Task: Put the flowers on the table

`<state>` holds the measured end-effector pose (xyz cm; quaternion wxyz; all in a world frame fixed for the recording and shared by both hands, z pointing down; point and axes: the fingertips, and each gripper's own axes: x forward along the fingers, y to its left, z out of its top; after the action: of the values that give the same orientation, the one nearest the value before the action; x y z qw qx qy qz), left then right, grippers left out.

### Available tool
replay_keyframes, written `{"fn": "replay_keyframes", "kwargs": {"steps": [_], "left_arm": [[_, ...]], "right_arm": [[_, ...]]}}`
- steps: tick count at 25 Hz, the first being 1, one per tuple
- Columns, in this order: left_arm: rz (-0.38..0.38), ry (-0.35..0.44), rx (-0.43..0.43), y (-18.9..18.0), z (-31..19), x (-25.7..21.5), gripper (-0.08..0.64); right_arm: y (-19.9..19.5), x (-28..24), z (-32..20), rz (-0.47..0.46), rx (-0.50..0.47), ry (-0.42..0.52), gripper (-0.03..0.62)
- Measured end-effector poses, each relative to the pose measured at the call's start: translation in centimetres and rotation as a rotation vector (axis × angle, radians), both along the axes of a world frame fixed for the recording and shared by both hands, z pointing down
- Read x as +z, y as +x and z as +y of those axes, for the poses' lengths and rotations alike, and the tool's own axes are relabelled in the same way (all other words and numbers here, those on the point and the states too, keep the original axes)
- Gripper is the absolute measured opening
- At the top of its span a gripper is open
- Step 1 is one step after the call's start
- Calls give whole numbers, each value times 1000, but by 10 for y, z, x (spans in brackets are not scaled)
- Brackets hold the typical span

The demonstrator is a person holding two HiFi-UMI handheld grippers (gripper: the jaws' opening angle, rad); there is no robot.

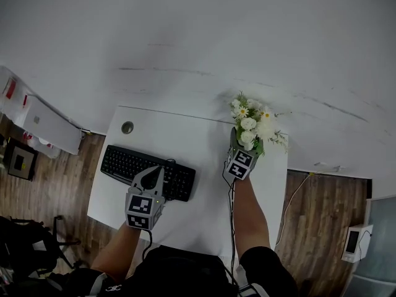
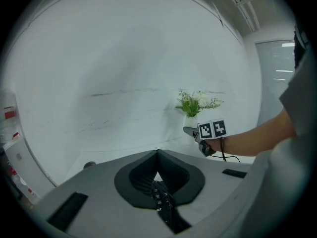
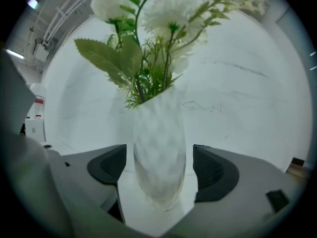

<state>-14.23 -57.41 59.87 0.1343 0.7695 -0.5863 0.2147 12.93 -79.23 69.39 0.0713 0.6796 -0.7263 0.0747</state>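
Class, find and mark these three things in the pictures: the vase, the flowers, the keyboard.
Vase (image 3: 159,152), right gripper view, middle of its white body.
Flowers (image 1: 248,124), head view, a white bloom.
Keyboard (image 1: 124,163), head view, keys left of centre.

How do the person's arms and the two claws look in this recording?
The left claw and right claw are grey with black ribbed pads. Each carries a white cube printed with black square markers. A thin black cable trails back from each. The forearms are bare, and the person wears a dark top.
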Motion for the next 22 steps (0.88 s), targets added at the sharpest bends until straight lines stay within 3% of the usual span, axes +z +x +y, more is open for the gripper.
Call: {"fn": "replay_keyframes", "kwargs": {"steps": [4, 6, 13, 22], "left_arm": [[27, 26, -22, 2, 4, -11, 3], [46, 36, -29, 4, 6, -18, 3], [119, 89, -16, 31, 21, -43, 3], [186, 197, 11, 66, 41, -84, 2]], "right_arm": [[3, -20, 28, 6, -35, 13, 439], [3, -31, 48, 10, -54, 13, 391], [16, -83, 125, 56, -35, 25, 14], [8, -182, 213, -77, -113, 81, 2]]}}
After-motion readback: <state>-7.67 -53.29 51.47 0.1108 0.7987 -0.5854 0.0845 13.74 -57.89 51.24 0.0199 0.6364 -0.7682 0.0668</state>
